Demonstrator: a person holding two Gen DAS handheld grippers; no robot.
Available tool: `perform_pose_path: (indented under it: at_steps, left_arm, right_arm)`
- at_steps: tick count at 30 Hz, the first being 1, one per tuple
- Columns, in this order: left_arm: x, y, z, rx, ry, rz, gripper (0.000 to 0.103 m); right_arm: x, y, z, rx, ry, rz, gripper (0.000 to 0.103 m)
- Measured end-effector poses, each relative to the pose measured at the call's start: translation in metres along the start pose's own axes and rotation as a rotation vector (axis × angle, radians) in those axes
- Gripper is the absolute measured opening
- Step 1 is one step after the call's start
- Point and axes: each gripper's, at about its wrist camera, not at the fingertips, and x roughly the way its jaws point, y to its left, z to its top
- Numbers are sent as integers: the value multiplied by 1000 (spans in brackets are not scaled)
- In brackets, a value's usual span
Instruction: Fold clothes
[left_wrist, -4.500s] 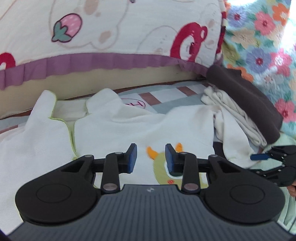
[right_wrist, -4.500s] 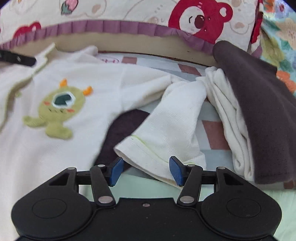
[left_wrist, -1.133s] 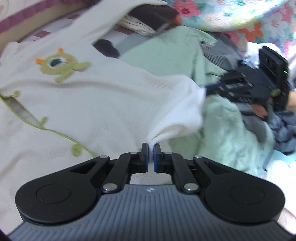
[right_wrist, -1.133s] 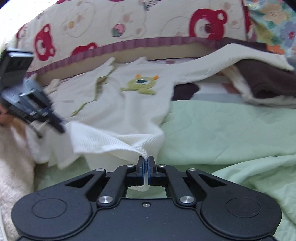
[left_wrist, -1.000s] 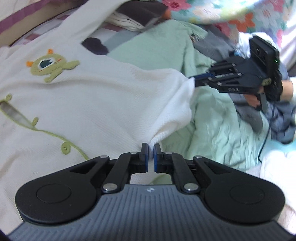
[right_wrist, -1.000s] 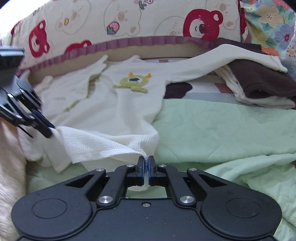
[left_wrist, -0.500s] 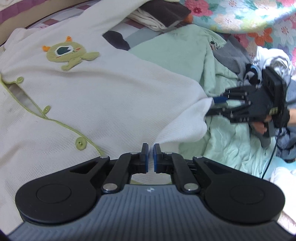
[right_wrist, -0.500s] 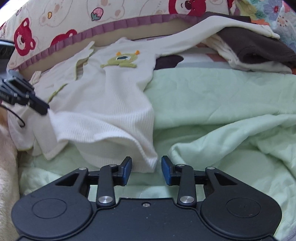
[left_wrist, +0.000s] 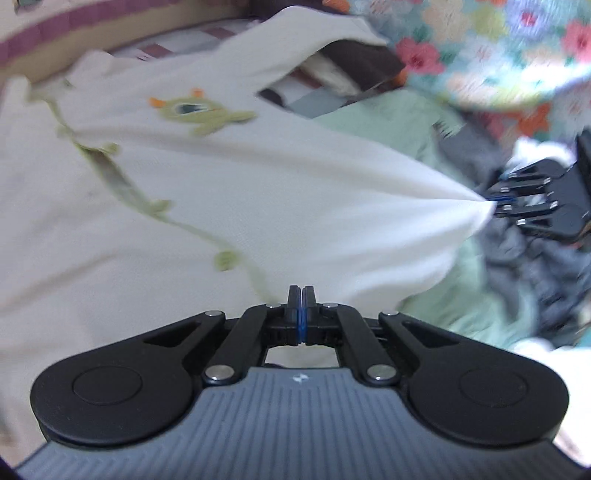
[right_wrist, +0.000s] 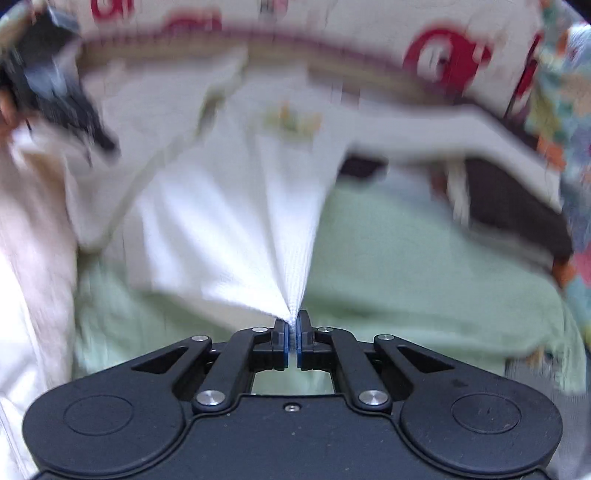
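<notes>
A cream baby garment (left_wrist: 258, 192) with a green monster patch (left_wrist: 199, 110) and green button trim lies spread over the bed. My left gripper (left_wrist: 301, 295) is shut on its lower hem near the button placket. In the left wrist view my right gripper (left_wrist: 496, 199) pinches the other hem corner, and the cloth is stretched to a point there. In the blurred right wrist view the right gripper (right_wrist: 293, 325) has its jaws closing tight on the garment (right_wrist: 229, 221), which fans upward from the pads. The left gripper (right_wrist: 103, 142) shows at the upper left, held by a hand.
A pale green blanket (right_wrist: 406, 266) lies under the garment. Folded dark brown and cream clothes (right_wrist: 509, 199) sit at the back right under a sleeve. A bear-print cushion (right_wrist: 443, 55) runs along the back, beside a floral quilt (left_wrist: 498, 48). Grey clothes (left_wrist: 546, 266) are heaped on the right.
My right gripper opened and dropped the hem half a second ago, then shut on it again and lifted. The hem is now pulled taut between both grippers. The left gripper shifted.
</notes>
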Motion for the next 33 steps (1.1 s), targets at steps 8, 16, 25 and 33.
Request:
perform_pose_path:
  at_steps: [8, 16, 25, 33]
  left_arm:
    - [31, 32, 16, -51, 19, 95, 33]
    - [88, 7, 28, 10, 104, 167, 62]
    - [36, 19, 17, -67, -46, 132, 8]
    - [-4, 8, 5, -57, -96, 188, 8]
  right_arm:
    - [58, 18, -27, -25, 80, -51, 5]
    - [39, -9, -21, 83, 5, -3, 5]
    - [29, -21, -18, 150, -55, 108, 5]
    - [22, -20, -12, 164, -36, 199, 5]
